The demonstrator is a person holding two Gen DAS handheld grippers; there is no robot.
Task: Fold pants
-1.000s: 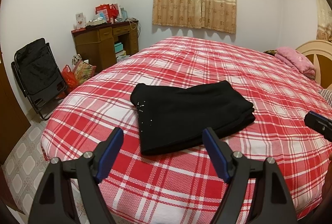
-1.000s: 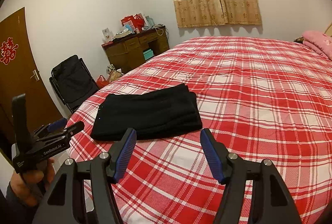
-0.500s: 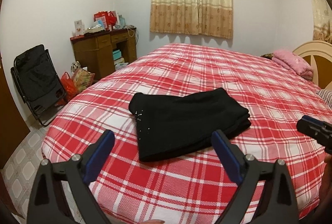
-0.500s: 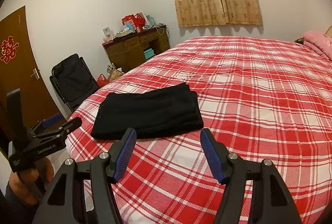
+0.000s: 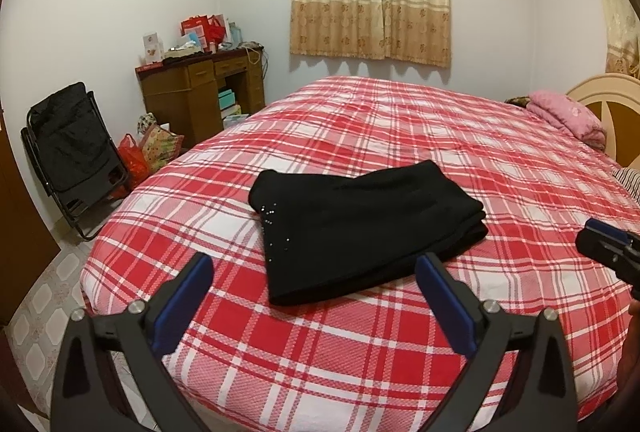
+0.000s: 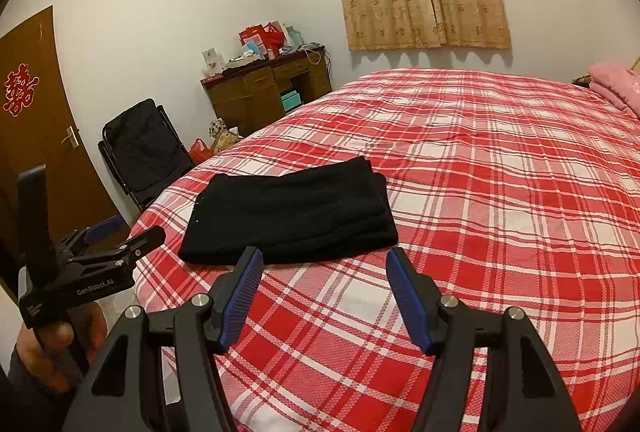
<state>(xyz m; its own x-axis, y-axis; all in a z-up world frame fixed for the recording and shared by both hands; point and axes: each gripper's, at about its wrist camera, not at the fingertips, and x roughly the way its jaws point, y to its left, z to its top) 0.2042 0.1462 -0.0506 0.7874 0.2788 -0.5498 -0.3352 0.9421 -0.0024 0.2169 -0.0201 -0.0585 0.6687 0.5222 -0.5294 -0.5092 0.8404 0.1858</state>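
Black pants lie folded into a compact stack on the red plaid bed, with small studs near their left corner; they also show in the right wrist view. My left gripper is open and empty, held back above the bed's near edge in front of the pants. My right gripper is open and empty, just short of the pants' near edge. The left gripper also shows at the left of the right wrist view.
A pink folded blanket and a headboard are at the far right. A wooden desk, a black folding chair and bags stand left of the bed. A door is at far left.
The left gripper has pulled back and lifted slightly, its jaws opening wider. The right gripper has barely moved. The pants have not moved.
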